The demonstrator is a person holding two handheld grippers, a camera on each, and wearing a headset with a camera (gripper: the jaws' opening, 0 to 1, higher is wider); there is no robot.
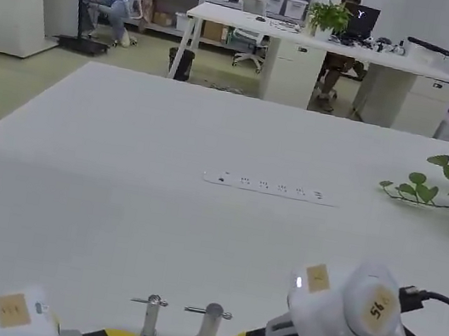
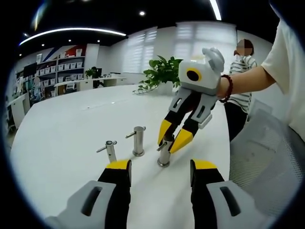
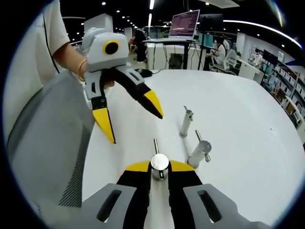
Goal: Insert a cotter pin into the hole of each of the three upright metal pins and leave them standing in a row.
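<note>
Since each of the three uprights already seems to carry its cross-piece, the task looks nearly finished, with little left beyond letting go and checking the row. The broad white matte tabletop (image 1: 213, 132) is smooth and flat under the work. The right gripper (image 2: 170, 142), grey moulded plastic with black jaws ending in yellow wedge tips, has its fingers closed on the head of the nearest upright, as its own view shows. The left gripper (image 3: 136, 125), of the same make, hangs just beside it with its fingers spread wide and nothing between them. The three upright cylindrical pins of brushed silver metal stand near one another in a loose line close to the person's edge of the table: the gripped pin (image 2: 164, 155), the middle pin (image 2: 138, 143) and the end pin (image 2: 111, 152), each round-shafted with a wider head. The thin silver wire cotter pins are smallest, one (image 2: 129, 136) jutting sideways from the middle pin, one (image 2: 101, 148) from the end pin and one (image 3: 155, 144) from the gripped pin; whether this last is fully through I cannot tell.
</note>
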